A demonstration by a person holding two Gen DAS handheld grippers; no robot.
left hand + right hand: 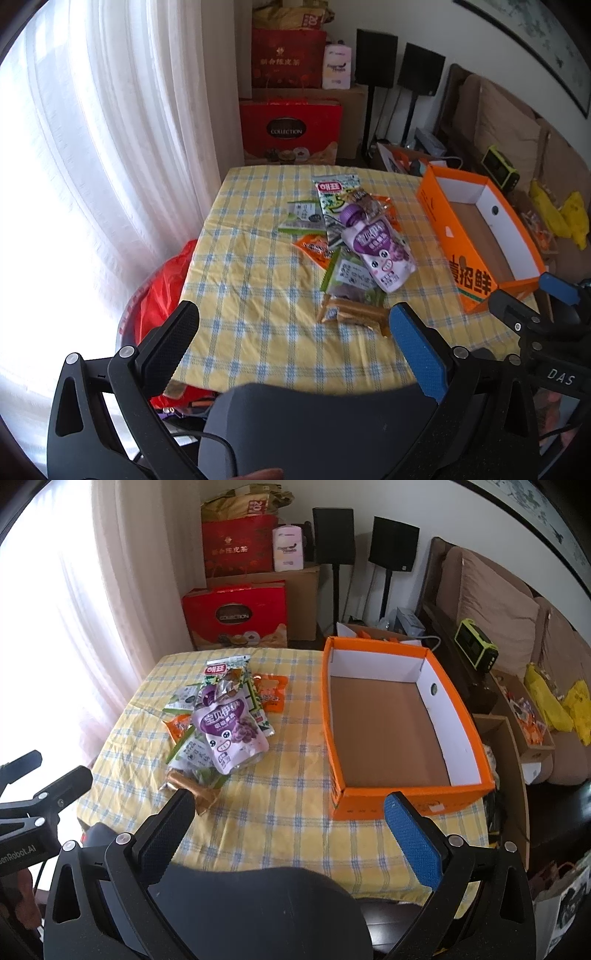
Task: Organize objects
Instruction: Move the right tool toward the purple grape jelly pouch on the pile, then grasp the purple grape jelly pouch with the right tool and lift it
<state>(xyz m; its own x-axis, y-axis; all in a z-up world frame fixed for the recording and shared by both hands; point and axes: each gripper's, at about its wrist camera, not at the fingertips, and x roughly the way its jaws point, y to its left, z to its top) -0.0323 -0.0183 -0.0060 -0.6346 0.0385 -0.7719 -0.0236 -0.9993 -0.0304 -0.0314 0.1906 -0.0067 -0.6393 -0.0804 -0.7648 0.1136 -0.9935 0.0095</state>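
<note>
A heap of snack packets lies on the yellow checked tablecloth [258, 288]. On top is a purple spouted pouch [376, 247] [231, 731], over a green seaweed packet [334, 201] [229, 672], orange sachets [314, 249] [271, 692] and a brown wafer pack [354, 314] [192, 788]. An orange cardboard box [476, 240] [391, 797] stands to the right with nothing inside. My left gripper [291, 317] hovers open at the near table edge, short of the heap. My right gripper [288, 805] is open too, between the heap and the box.
Red gift boxes [291, 129] [236, 616] and cartons are stacked beyond the table's far edge. White curtains [110, 147] hang on the left, and a red bag [162, 288] sits below the table's left side. A sofa [498, 620] with clutter and yellow bags runs along the right.
</note>
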